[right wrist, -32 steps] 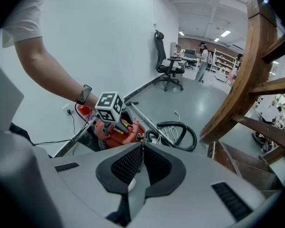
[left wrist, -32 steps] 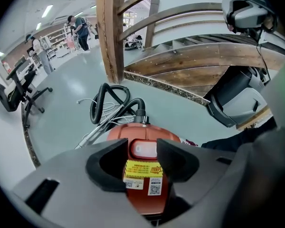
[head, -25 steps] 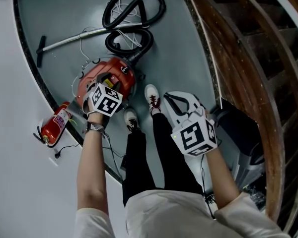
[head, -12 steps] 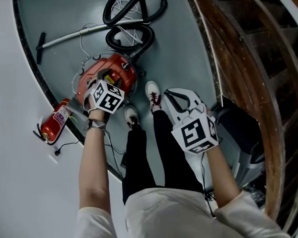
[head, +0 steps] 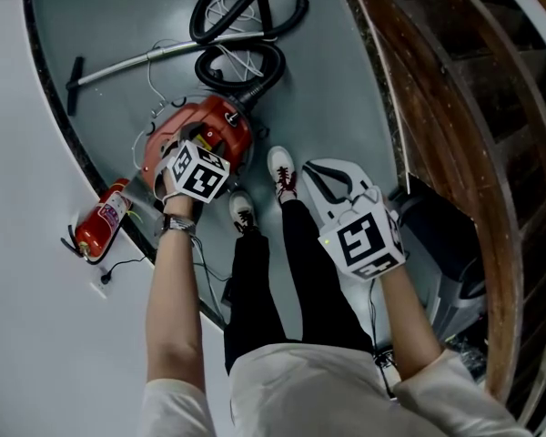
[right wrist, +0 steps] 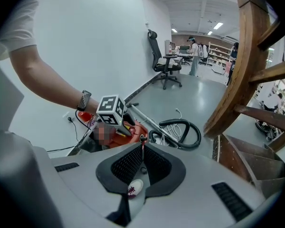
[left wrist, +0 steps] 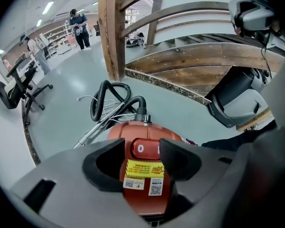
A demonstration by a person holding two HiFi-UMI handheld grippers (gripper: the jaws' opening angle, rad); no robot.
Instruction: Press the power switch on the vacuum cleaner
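Two grippers here, and only the left one is on the job. The left gripper (left wrist: 141, 159) points steeply down right over the vacuum cleaner (head: 220, 124), jaws apart and opening. The red power switch (left wrist: 143, 148) shows in the gap between them, and the pads aren't pressing on it as far as I can see. Just below the switch there's a yellow sticker (left wrist: 145, 167) on the red body, with a couple of QR labels under it. The right gripper (right wrist: 142, 147) hangs off to the person's right side, well apart from the vacuum, jaw tips closed together with nothing between them. You can just see a white shoe (right wrist: 134, 188) through the hollow behind the tips. The vacuum sits on the grey floor (head: 337, 89) right in front of the person's feet, its black hose (head: 278, 66) coiled in loops beyond it and a metal wand (head: 136, 62) lying next to the hose. A red fire extinguisher (head: 100, 221) lies on its side near the vacuum, on the left. A wooden stair railing (head: 455, 107) runs along the right.
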